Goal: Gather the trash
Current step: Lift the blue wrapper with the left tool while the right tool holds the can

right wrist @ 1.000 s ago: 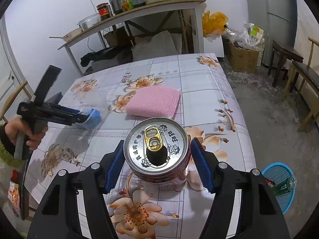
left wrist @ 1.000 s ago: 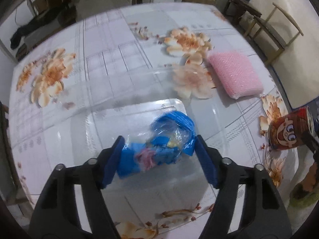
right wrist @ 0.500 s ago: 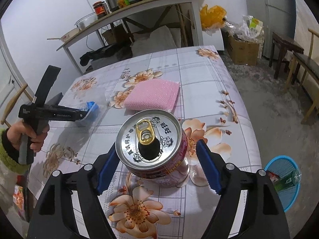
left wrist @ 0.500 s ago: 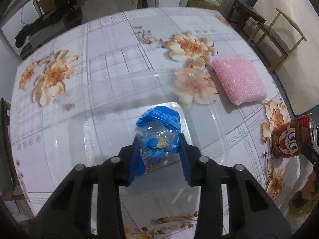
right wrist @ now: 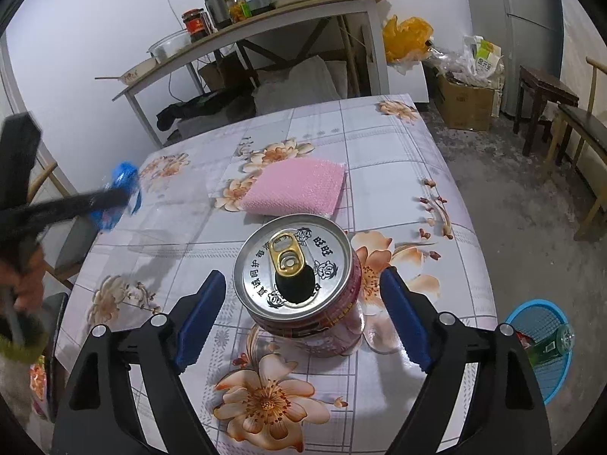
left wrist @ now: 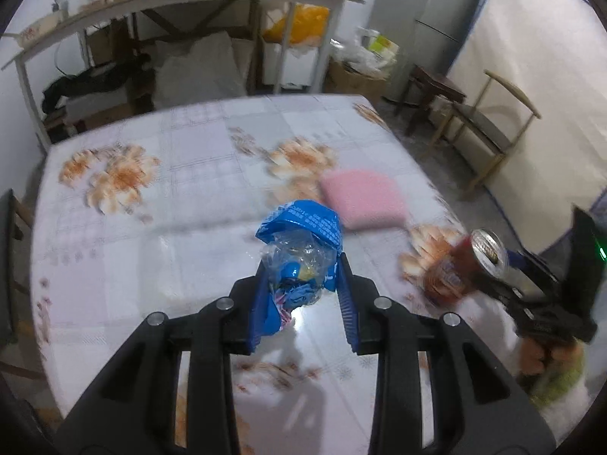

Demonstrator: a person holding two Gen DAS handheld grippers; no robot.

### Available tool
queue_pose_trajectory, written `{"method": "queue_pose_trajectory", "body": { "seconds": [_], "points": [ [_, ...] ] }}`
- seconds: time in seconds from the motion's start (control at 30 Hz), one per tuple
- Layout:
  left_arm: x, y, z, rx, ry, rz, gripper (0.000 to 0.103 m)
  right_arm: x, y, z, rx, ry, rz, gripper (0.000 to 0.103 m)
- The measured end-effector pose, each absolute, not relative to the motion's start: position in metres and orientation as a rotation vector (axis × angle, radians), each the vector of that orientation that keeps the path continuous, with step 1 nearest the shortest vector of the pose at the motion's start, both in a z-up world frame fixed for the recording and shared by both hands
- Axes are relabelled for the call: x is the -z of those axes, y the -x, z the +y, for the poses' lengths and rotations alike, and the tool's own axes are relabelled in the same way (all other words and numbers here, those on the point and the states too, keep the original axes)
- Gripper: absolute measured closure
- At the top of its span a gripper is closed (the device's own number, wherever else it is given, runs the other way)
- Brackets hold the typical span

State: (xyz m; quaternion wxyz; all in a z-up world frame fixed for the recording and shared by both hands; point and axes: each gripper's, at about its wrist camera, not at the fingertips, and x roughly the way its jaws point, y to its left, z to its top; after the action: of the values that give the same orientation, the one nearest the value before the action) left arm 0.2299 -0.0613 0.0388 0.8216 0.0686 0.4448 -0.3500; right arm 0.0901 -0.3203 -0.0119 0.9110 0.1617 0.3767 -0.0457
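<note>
Wrapper (left wrist: 299, 261) | long axis upright | clamped in left tongs (left wrist: 303, 295)

Cool, even indoor light fills both views. The left wrist view is smeared by motion blur — the desk (left wrist: 197, 204) pattern streaks, though a white glare patch shows near its near edge. The right wrist view is sharp, with soft shadows on the desk. Both curve strongly and darken at the corners.

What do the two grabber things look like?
Both grippers are black plastic frames with round silver bolts and ribbed blue pads on the fingers. The left gripper and right gripper match. The person wears a fuzzy green sleeve.
</note>
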Motion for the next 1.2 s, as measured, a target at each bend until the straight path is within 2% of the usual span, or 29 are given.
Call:
{"method": "queue_pose_trajectory", "body": {
  "seconds": [0.2,0.4,0.53,0.63,0.8,0.9,1.2],
  "points": [
    [0.013,-0.189,-0.082,0.773,-0.175,1.071,0.072,0.01,-0.092,-0.317,0.117,-0.323,0.767,0.022],
    [0.042,-0.17,-0.096,0.721,-0.268,1.075,0.07,0.009,-0.093,-0.312,0.128,-0.29,0.775,0.022],
    [0.045,-0.169,-0.1,0.711,-0.272,1.074,0.061,0.009,-0.094,-0.31,0.133,-0.278,0.775,0.024],
    [0.047,-0.171,-0.106,0.699,-0.291,1.061,0.059,0.01,-0.095,-0.31,0.137,-0.284,0.78,0.027],
    [0.048,-0.173,-0.112,0.681,-0.309,1.043,0.059,0.013,-0.096,-0.311,0.144,-0.294,0.786,0.033],
    [0.047,-0.174,-0.113,0.673,-0.313,1.036,0.065,0.014,-0.096,-0.312,0.152,-0.301,0.785,0.037],
    [0.048,-0.173,-0.111,0.653,-0.304,1.023,0.071,0.014,-0.092,-0.314,0.161,-0.311,0.773,0.037]
  ]
}}
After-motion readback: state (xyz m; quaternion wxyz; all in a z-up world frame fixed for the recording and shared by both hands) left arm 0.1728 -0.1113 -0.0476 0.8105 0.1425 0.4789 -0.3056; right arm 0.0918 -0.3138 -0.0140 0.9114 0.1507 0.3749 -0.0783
